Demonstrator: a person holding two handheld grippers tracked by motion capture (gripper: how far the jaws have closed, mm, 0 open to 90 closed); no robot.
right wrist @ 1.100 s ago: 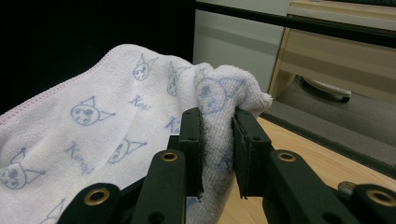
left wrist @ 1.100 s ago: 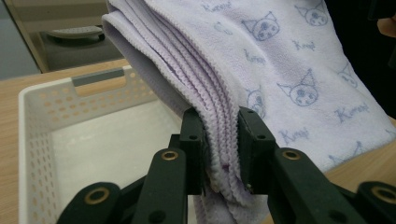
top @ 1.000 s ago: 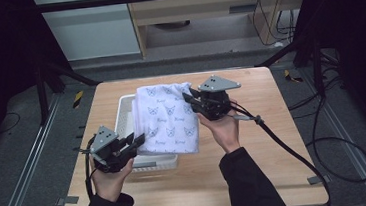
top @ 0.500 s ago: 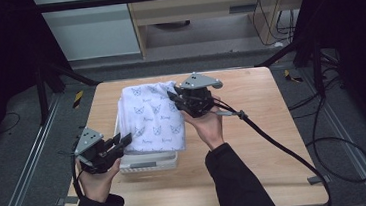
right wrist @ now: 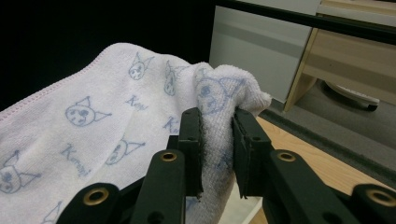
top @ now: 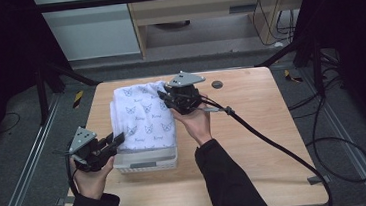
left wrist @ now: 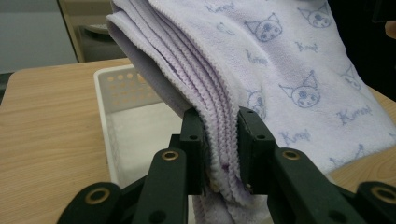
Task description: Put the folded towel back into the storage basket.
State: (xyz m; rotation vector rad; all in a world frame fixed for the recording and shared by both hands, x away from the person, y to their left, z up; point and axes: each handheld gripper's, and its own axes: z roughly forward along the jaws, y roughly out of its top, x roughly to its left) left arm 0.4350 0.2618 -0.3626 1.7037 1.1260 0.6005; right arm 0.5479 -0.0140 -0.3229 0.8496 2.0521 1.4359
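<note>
Folded towel (top: 144,117), pale lilac with a cat-face print, held up between my two claws above the white basket (top: 146,161) near the front left of the bench (top: 254,142). Basket has perforated walls; inside looks bare where I can see it.

Left claw (top: 119,137): clamped on the near left corner of the towel. In the left gripper view the stacked, stitched edges sit squeezed between the pads (left wrist: 198,140), several layers thick.

Right claw (top: 162,94): clamped on the far right corner. In the right gripper view a bunched tuft of terry pokes out past the tips (right wrist: 243,135).

Handling, as I judge it: light, soft, fully limp. It sags between the two holds and drapes over the basket's far side. Terry pile is grippy, so slipping is unlikely, but the layers can slide over each other and the fold may open if only the outer ply is caught. Best holds are opposite corners, biting through all layers, as now. Not fragile; firm squeeze does no harm.

Towel looks wider than the basket, so its edges may hang on the rim when lowered.
</note>
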